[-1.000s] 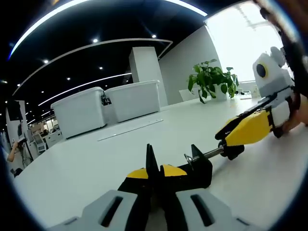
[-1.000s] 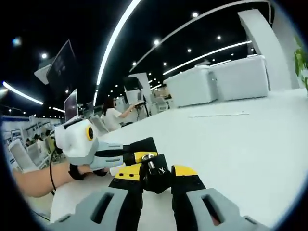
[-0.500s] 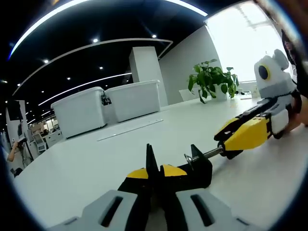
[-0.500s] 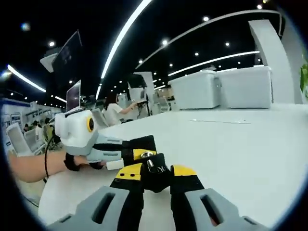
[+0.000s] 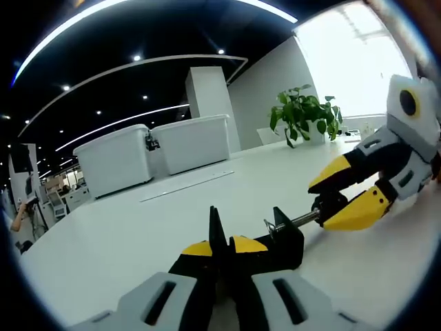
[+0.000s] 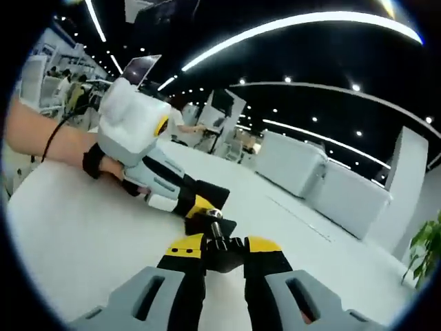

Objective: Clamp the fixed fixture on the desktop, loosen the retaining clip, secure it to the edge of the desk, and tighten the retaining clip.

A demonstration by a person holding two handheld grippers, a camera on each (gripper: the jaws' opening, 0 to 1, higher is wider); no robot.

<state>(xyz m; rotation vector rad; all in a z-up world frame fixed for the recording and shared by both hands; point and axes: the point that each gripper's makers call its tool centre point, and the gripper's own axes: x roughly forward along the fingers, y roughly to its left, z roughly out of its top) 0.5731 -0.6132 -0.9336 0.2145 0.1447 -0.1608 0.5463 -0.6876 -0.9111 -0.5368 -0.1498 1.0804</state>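
Note:
A black clamp fixture (image 5: 282,238) lies on the white desk (image 5: 124,241), and my left gripper (image 5: 222,246) is shut on its body. Its threaded screw (image 5: 303,219) runs right to a black knob (image 5: 332,202). My right gripper (image 5: 320,205) comes in from the right with one yellow jaw above the knob and one below. In the right gripper view, my right gripper (image 6: 224,247) is shut on the knob (image 6: 222,252), with the screw (image 6: 216,229) pointing ahead. Beyond it, a hand holds the left gripper (image 6: 200,207) on the fixture (image 6: 207,222).
Two large white bins (image 5: 114,162) (image 5: 189,141) stand at the back of the desk, and a potted plant (image 5: 303,114) sits far right by a bright window. A thin strip (image 5: 186,185) runs across the desktop. A person's forearm (image 6: 48,141) lies over the desk's near edge.
My right gripper has rolled around the screw's axis while staying on the knob, so the right gripper view has tilted strongly. The left gripper and fixture have stayed still.

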